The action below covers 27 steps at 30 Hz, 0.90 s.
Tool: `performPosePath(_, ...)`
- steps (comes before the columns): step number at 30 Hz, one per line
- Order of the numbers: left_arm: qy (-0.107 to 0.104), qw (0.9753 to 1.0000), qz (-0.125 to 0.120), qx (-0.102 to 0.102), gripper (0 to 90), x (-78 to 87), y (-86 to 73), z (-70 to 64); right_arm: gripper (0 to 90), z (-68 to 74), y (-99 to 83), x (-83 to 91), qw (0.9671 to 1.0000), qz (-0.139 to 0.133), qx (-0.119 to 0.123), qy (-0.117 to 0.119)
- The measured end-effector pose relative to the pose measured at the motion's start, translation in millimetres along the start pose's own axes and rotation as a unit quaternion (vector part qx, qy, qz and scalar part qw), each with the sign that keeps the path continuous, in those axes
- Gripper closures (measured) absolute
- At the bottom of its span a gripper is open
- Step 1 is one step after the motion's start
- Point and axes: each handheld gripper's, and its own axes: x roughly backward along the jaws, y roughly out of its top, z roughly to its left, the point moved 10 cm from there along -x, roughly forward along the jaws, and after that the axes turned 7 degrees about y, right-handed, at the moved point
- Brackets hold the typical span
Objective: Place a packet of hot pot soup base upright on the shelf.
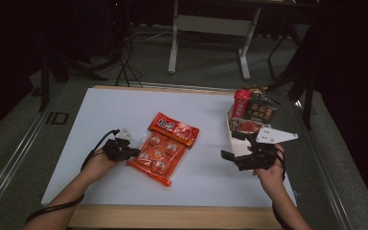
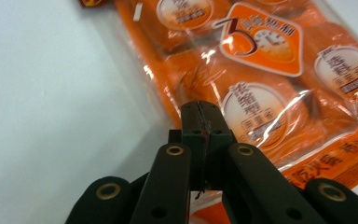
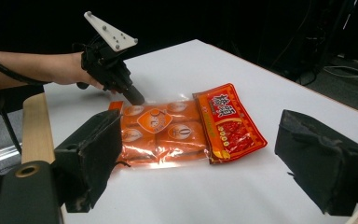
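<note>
The left claw is pressed together, pinching the clear edge of the orange snack pack, mid-desk beside the red packet. The right claw is spread, empty. Thin film could slip or tear if tugged.

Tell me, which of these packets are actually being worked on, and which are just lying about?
In the job:
- orange multipack, its edge pinched in the shut left gripper
- right gripper, open and holding nothing

Lying about:
- red packet next to the multipack
- snack packets at the table's right edge
</note>
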Motion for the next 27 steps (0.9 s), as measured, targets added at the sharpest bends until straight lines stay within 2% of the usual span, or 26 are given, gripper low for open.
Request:
performPosePath(3, -0.001, 0.9999, -0.006, 0.008, 90.0, -0.4, -1.1, -0.1, 14.8, -0.1, -0.8, 0.1, 1.0000, 0.002, 0.001, -0.001)
performPosePath(8, -0.010, 0.9998, -0.002, 0.015, 90.0, 1.2, -2.0, -3.5, 14.8, -1.1, -1.8, 0.7, 1.0000, 0.000, -0.001, 0.000)
performPosePath(12, -0.029, 0.9995, 0.000, 0.011, 90.0, 1.1, -1.9, -14.7, 14.8, -0.8, -2.2, -0.1, 1.0000, 0.002, 0.000, 0.000)
performPosePath(14, -0.031, 0.9995, 0.000, 0.009, 90.0, 0.4, -0.9, -19.5, 14.8, -0.9, -2.2, -0.4, 1.0000, 0.001, -0.001, 0.000)
performPosePath(20, -0.053, 0.9982, -0.003, 0.028, 90.0, -1.5, 1.1, -31.6, 14.8, -0.2, -2.9, -0.9, 1.0000, 0.003, 0.001, 0.001)
performPosePath(25, -0.067, 0.9977, -0.002, 0.002, 90.0, -4.0, 5.6, -49.8, 14.8, -0.7, -3.5, -1.3, 1.0000, 0.003, -0.001, 0.001)
performPosePath(27, -0.074, 0.9972, -0.006, 0.004, 90.0, -5.9, 8.3, -55.4, 14.8, -0.5, -3.6, -2.1, 1.0000, 0.004, 0.000, 0.001)
